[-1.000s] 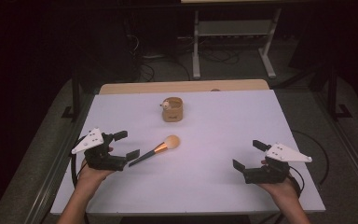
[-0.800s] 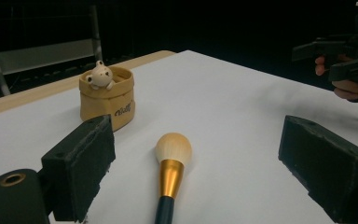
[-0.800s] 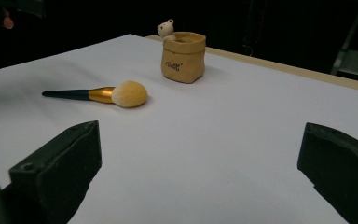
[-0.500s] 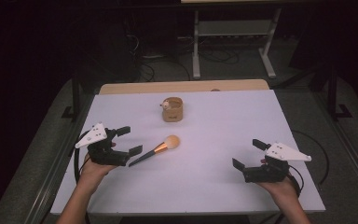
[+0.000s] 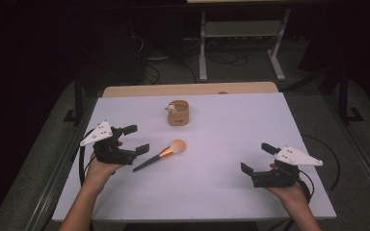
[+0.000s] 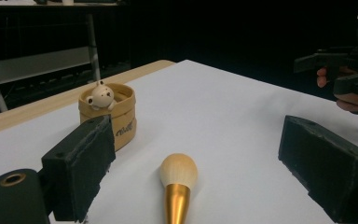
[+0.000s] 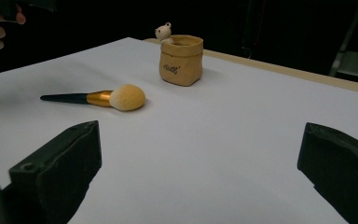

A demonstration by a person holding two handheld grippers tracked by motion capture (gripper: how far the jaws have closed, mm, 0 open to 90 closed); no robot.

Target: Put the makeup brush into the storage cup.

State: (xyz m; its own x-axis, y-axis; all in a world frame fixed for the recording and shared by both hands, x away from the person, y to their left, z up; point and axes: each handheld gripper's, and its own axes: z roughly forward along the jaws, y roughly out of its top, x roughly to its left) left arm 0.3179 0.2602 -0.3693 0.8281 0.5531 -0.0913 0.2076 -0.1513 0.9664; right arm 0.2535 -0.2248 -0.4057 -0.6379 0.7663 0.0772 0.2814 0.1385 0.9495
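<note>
smooth white table (image 5: 221,192), fluffy round makeup brush (image 5: 160,154) between gaping left hand-held gripper (image 5: 134,139), right hand-held gripper (image 5: 257,159) gaping

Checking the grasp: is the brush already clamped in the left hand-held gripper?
No, the brush lies on the table between open jaws of the left hand-held gripper, touching neither.

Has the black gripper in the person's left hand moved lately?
Yes. The left gripper has crept forward and rightward, closer to the gold-and-black makeup brush, which lies unmoved.
</note>
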